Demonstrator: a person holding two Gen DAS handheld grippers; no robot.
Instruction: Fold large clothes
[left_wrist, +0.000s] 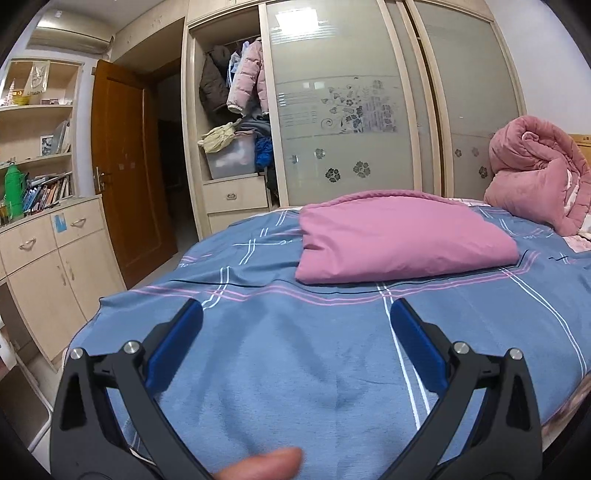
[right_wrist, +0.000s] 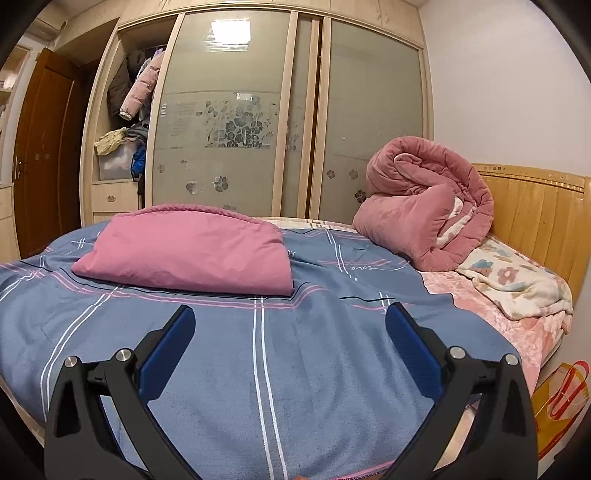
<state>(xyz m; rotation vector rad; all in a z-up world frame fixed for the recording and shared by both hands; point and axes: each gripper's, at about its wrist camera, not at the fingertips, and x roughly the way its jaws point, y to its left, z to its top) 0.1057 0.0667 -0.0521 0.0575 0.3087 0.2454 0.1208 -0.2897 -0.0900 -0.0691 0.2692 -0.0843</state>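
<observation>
A cream wardrobe (right_wrist: 258, 110) with frosted sliding doors fills the upper frame, its left bay open on hanging coats, with a brown door (left_wrist: 122, 166) and bookshelves (left_wrist: 37, 147) at far left of the left wrist view. Below it the bed (right_wrist: 498, 325) carries a blue plaid sheet (right_wrist: 295, 369) spread across mid-frame, a rolled pink quilt (right_wrist: 424, 206) at right by the wooden headboard (right_wrist: 535, 214), and a folded pink cloth (right_wrist: 192, 251) lying centre-left on the sheet. Both the left claw (left_wrist: 295, 321) and right claw (right_wrist: 291, 321) hover released over the sheet's near part, grasping nothing, with a fingertip (left_wrist: 266, 463) at the bottom edge.
</observation>
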